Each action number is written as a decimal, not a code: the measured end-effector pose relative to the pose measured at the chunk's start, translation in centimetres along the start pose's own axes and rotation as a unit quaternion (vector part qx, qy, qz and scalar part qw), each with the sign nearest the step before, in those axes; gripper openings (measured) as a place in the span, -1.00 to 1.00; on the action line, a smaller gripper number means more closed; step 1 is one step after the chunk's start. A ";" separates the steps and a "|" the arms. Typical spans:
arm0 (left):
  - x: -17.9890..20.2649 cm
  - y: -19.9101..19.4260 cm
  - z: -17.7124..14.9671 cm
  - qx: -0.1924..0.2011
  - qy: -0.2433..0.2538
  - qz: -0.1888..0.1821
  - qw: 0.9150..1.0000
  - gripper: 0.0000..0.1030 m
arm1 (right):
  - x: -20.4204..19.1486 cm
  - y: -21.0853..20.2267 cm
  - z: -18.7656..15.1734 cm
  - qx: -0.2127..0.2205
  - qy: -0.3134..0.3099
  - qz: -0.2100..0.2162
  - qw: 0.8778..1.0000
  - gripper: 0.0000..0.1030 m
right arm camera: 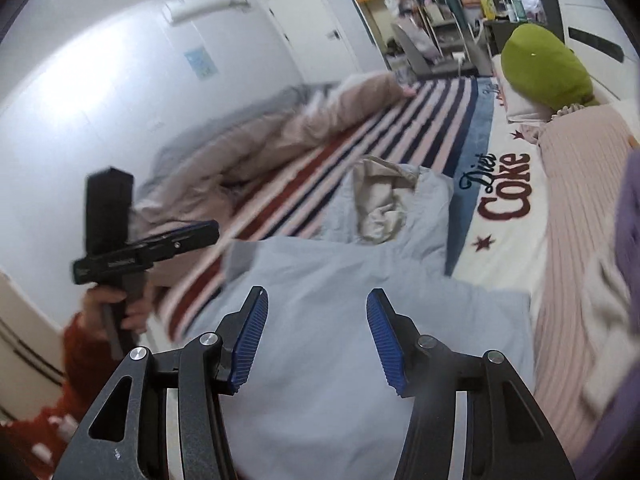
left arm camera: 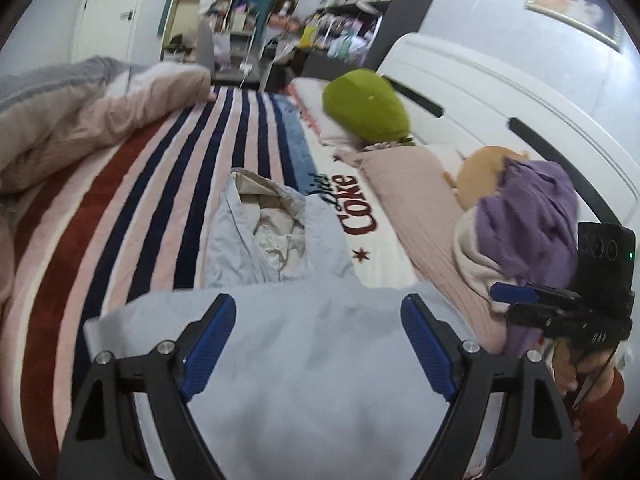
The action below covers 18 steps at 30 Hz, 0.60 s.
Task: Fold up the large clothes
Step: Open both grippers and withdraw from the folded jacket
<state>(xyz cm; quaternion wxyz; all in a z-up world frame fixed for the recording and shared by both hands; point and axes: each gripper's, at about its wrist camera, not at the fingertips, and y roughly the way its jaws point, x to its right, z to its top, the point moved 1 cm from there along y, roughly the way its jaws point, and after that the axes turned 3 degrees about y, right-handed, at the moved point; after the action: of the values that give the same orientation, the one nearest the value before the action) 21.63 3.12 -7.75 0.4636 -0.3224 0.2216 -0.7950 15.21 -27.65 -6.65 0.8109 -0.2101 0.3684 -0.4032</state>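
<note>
A large light-blue garment (left arm camera: 312,360) lies on the bed, its near part folded flat and its beige lining (left arm camera: 272,220) showing at the far end. My left gripper (left arm camera: 318,304) hovers above the folded part, jaws wide open, nothing between the blue pads. At the right of the left wrist view, a hand in a red sleeve holds the right gripper (left arm camera: 496,293). In the right wrist view the right gripper (right arm camera: 317,294) is open over the same garment (right arm camera: 340,280), clear of the cloth. The left gripper (right arm camera: 214,229) shows side-on at the left.
A striped blanket (left arm camera: 120,220) and a white "Diet Coke" blanket (left arm camera: 360,216) cover the bed. A bunched beige duvet (left arm camera: 80,128) lies at the left. A green cushion (left arm camera: 368,108), a pink knit throw (left arm camera: 416,208) and a purple clothes heap (left arm camera: 532,216) sit by the white headboard (left arm camera: 500,92).
</note>
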 end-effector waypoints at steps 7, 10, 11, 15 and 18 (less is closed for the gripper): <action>-5.0 8.0 5.2 -0.040 -0.015 0.055 0.998 0.59 | 7.8 7.7 6.4 -0.021 0.030 -0.055 0.998 0.24; -7.6 11.5 5.7 -0.058 -0.030 0.065 0.996 0.62 | 11.1 11.1 7.8 -0.026 0.032 -0.077 0.996 0.49; -8.6 13.3 5.6 -0.072 -0.037 0.070 0.994 0.62 | 12.7 12.6 7.9 -0.034 0.034 -0.081 0.996 0.50; -11.0 18.5 4.5 -0.106 -0.041 0.084 0.990 0.62 | 17.4 17.8 7.0 -0.077 0.040 -0.093 0.992 0.50; -12.1 20.8 3.8 -0.105 -0.051 0.081 0.990 0.62 | 19.2 20.2 6.0 -0.090 0.049 -0.086 0.991 0.50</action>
<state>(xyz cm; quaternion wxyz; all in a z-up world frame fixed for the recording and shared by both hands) 41.06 3.79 -22.38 0.5010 -0.3906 0.3057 -0.7092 37.67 -31.08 -23.96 0.7324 -0.2928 0.4227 -0.4463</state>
